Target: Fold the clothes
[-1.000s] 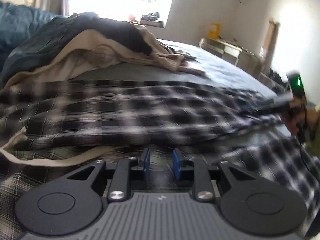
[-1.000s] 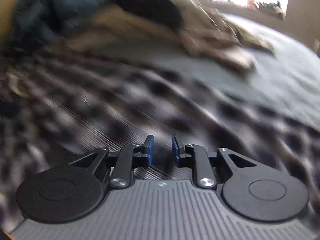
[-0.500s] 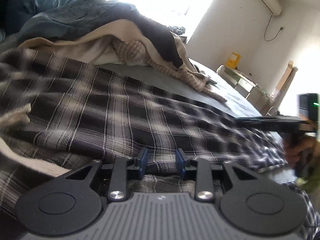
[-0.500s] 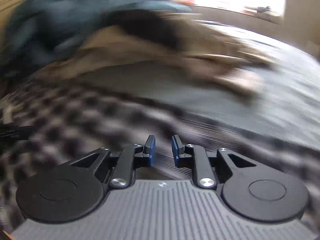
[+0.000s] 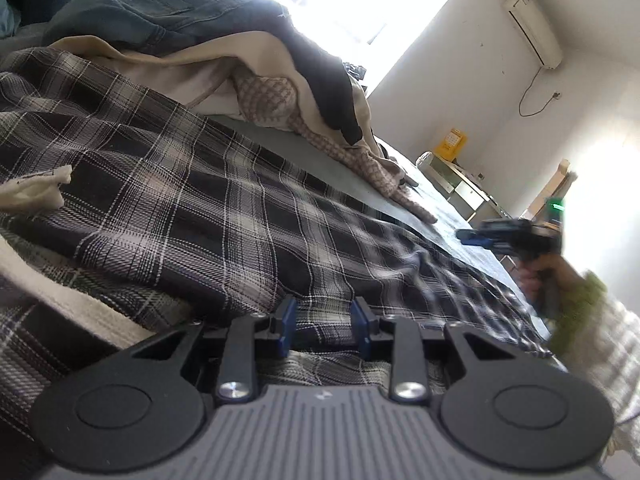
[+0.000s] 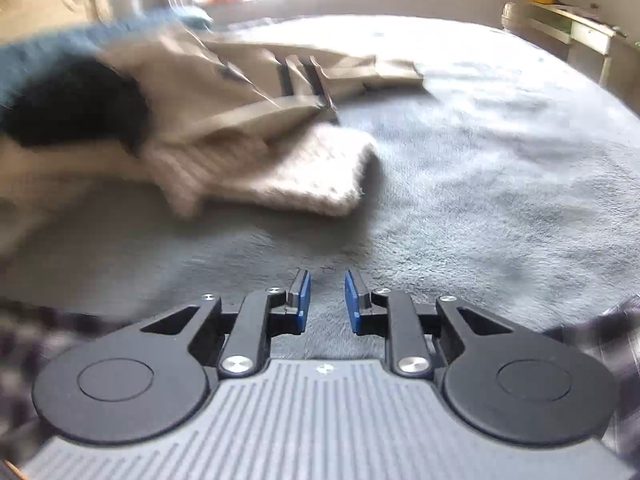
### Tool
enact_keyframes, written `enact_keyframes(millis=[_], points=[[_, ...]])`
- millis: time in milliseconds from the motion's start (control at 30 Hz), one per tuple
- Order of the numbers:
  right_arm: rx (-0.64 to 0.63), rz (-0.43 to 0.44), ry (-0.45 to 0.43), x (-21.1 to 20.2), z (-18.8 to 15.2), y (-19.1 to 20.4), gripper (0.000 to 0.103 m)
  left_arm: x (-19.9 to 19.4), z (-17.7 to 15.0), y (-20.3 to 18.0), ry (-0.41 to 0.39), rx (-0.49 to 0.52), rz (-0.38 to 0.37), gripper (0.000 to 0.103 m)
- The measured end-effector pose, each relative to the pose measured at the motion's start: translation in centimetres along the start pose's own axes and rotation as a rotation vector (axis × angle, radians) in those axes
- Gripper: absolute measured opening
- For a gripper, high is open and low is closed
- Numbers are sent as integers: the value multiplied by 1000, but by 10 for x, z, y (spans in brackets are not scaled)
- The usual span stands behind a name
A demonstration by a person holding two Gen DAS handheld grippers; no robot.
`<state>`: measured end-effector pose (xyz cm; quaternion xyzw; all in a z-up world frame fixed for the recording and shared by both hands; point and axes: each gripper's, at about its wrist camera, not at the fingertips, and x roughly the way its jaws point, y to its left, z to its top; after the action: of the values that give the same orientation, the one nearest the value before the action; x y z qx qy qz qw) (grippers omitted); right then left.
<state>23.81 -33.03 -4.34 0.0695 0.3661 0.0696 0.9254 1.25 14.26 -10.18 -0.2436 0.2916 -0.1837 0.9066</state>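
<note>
A black-and-white plaid shirt lies spread across the bed, with its edge in the lower corners of the right wrist view. My left gripper hovers low over a fold of it. Its jaws stand apart, with plaid cloth showing in the gap and no pad pressing on it. My right gripper is over the bare grey-blue bed cover, its jaws opening a little with nothing between them. In the left wrist view the right gripper hangs past the shirt's far end, held by a hand.
A heap of clothes in denim, beige and black lies behind the shirt, with a beige knit piece trailing onto the cover. A white scrap of cloth rests on the shirt at left. A low cabinet stands beyond the bed.
My left gripper's jaws have widened, and it has rolled and sunk closer to the shirt. My right gripper has swung off the plaid shirt to over the bare bed cover.
</note>
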Motion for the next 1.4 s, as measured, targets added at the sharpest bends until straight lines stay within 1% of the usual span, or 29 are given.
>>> enact_keyframes(millis=[67, 100, 133, 167, 200, 233, 300, 333, 367, 400, 433, 467, 500, 533, 600, 700, 733, 800, 833, 967, 1000, 1033, 1100, 1167, 1200, 1233, 1300, 1333, 1400], points=[[-30, 112, 56, -18, -15, 6, 19, 0, 0, 0, -1, -4, -2, 31], [-42, 159, 94, -19, -24, 10, 17, 0, -1, 1, -1, -5, -3, 31], [-56, 150, 118, -16, -29, 7, 16, 0, -1, 1, -3, -5, -3, 32], [-72, 132, 138, -12, -33, 2, 16, 0, -1, 1, -4, -5, -4, 32], [-81, 80, 131, -8, -34, -8, 16, 0, -1, 1, -5, -5, -4, 32], [-25, 39, 109, -6, -30, -29, 13, 0, -1, 1, -7, -5, -5, 31], [109, -36, 59, 0, -19, -75, 5, 0, -2, 1, -9, -5, -6, 32], [173, -87, 35, -4, -16, -93, 3, 0, -2, 1, -11, -5, -6, 32], [236, -141, 12, -10, -13, -111, 7, 0, -2, 1, -12, -6, -7, 32], [237, -160, -1, -17, -11, -117, 10, 1, -2, 3, -12, -14, -12, 31], [227, -172, -12, -24, -10, -121, 10, 1, -1, 3, -12, -18, -14, 31], [210, -126, -18, -36, -12, -119, 10, 1, -1, 4, -12, -21, -17, 31], [188, -68, -3, -49, -18, -115, 10, 1, -1, 4, -12, -24, -19, 32], [154, -11, 37, -55, -24, -107, 10, 1, -1, 4, -12, -21, -17, 32], [83, 13, 118, -56, -36, -105, 9, 2, -1, 3, -12, -13, -15, 33], [160, -120, 84, -44, -27, -149, 4, 2, -1, 2, -14, -12, -15, 33], [189, -167, 69, -39, -23, -164, 4, 2, -1, 1, -14, -14, -15, 33], [311, -286, 21, -44, -14, -197, 7, 2, -1, 2, -16, -21, -19, 33], [308, -265, 18, -50, -14, -198, 10, 2, -2, 2, -17, -22, -20, 33], [250, -125, 23, -78, -16, -188, 11, 2, -2, 2, -17, -17, -20, 34], [233, -86, 60, -77, -20, -184, 11, 1, -2, 2, -18, -15, -20, 34], [217, -109, 90, -68, -24, -187, 11, 1, -2, 2, -18, -13, -20, 34], [186, -177, 144, -46, -32, -195, 7, 2, -2, 2, -19, -13, -20, 34], [259, -318, 93, -47, -27, -219, 1, 2, -2, 3, -20, -18, -23, 34], [300, -392, 63, -48, -24, -231, 2, 2, -2, 4, -21, -22, -25, 34], [305, -484, 49, -56, -23, -235, 9, 1, -2, 5, -22, -26, -28, 34], [228, -525, 45, -84, -22, -227, 9, 1, -2, 4, -21, -24, -27, 34], [204, -501, 38, -101, -23, -223, 9, 1, -2, 4, -21, -23, -26, 35], [176, -362, 62, -127, -33, -205, 9, 1, -2, 3, -21, -18, -25, 35]])
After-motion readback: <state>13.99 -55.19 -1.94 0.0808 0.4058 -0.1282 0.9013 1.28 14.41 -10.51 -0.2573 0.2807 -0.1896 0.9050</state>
